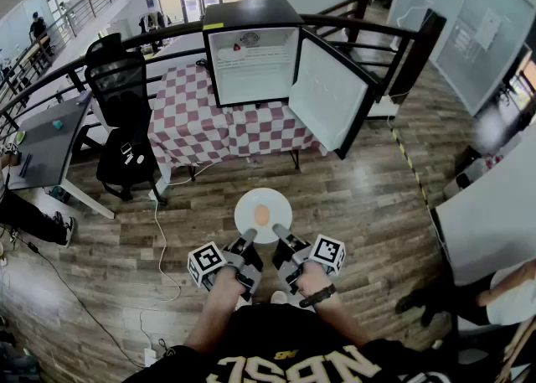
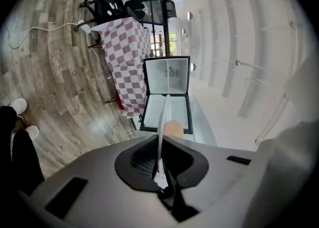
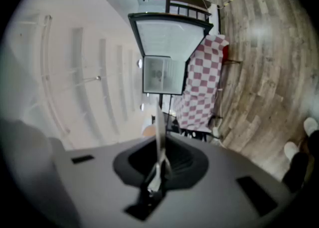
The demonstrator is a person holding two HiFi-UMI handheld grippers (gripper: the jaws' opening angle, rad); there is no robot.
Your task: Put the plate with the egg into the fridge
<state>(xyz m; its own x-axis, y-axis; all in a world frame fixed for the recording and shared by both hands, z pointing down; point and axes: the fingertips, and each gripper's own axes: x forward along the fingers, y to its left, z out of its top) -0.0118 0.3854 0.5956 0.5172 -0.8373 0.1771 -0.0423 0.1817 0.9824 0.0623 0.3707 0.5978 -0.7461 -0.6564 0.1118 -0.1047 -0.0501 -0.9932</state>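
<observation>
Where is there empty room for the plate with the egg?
The fridge looks bare inside, white between its walls, with only small fittings near the top. The checkered table also has bare cloth left of the fridge and along its front edge. It's tight on the right, where the open door swings out past the table.

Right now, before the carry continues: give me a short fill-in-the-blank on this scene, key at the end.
1. The left gripper and the right gripper are both shut on the rim of the white ____.
2. On it lies one ____.
3. The fridge has its door standing ____.
4. The fridge sits on a red-and-white ____ cloth.

Missing words: plate; egg; open; checkered.
</observation>
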